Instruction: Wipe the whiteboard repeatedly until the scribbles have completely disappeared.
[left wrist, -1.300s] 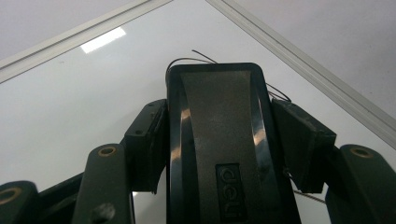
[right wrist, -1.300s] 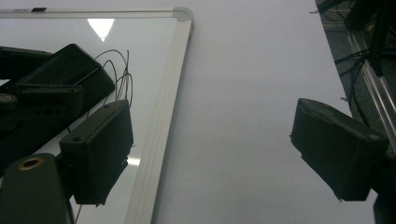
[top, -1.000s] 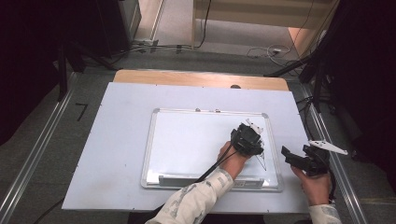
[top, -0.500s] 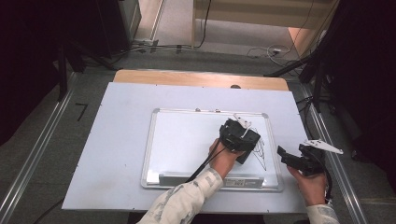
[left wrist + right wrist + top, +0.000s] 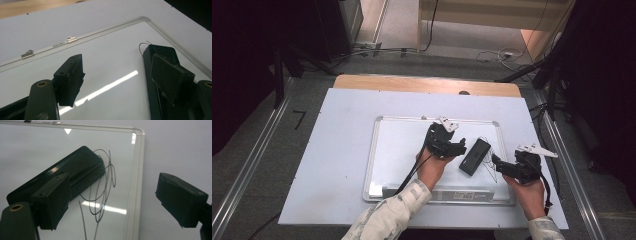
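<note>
Your eraser (image 5: 475, 156) lies flat on the whiteboard (image 5: 402, 150) near its right edge, touching the scribbled pen marks (image 5: 105, 182), likely set there to wipe them. Your left gripper (image 5: 452, 146) hangs just beside the eraser's left side, jaws apart and empty. Your right gripper (image 5: 504, 167) waits at the board's right edge, jaws apart, empty too.

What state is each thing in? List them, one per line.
Whiteboard: flat on the table, scribbled with black lines near its right edge.
Eraser: lying on the whiteboard beside the scribble, not gripped.
Left hand-held gripper: open, over the board just left of the eraser.
Right hand-held gripper: open, holding nothing, at the board's right edge.
</note>
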The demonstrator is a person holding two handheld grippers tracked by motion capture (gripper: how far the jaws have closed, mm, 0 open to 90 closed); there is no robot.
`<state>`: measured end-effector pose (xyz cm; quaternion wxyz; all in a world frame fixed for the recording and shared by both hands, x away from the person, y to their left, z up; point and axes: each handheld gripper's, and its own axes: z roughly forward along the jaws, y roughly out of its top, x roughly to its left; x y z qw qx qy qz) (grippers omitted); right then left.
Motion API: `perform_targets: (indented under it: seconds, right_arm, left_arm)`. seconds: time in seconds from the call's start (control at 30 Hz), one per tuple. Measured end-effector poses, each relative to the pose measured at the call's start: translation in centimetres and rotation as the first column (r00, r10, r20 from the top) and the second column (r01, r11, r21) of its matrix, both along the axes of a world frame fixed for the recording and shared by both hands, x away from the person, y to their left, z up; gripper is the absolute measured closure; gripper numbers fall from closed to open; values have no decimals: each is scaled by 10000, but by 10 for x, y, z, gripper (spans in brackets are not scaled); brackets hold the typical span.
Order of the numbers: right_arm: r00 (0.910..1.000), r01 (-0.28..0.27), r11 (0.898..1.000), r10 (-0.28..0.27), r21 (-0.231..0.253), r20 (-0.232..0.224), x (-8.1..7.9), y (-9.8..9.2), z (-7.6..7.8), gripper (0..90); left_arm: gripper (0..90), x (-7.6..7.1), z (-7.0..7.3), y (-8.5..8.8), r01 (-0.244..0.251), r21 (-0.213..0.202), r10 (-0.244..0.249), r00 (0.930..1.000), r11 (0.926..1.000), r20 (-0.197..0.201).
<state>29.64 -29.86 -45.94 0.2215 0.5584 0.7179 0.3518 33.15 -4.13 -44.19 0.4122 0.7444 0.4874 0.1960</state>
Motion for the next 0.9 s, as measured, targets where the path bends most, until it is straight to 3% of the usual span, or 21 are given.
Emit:
perform_targets:
  seconds: [0.33, 0.7, 0.9]
  right_arm:
    - [9996, -123, 9999, 122, -41, -264, 9, 23, -1, 110]
    - [9931, 414, 9991, -402, 91, -1099, 24, 42, -2, 69]
    - [9886, 369, 9992, -390, -172, -1452, 32, 57, -6, 48]
  left_arm:
    - [267, -10, 6, 33, -181, -149, 182, 9998, 9997, 100]
    - [268, -17, 9, 59, -469, -291, 475, 9987, 9985, 193]
    - [269, -18, 9, 69, -572, -313, 579, 9981, 9979, 209]
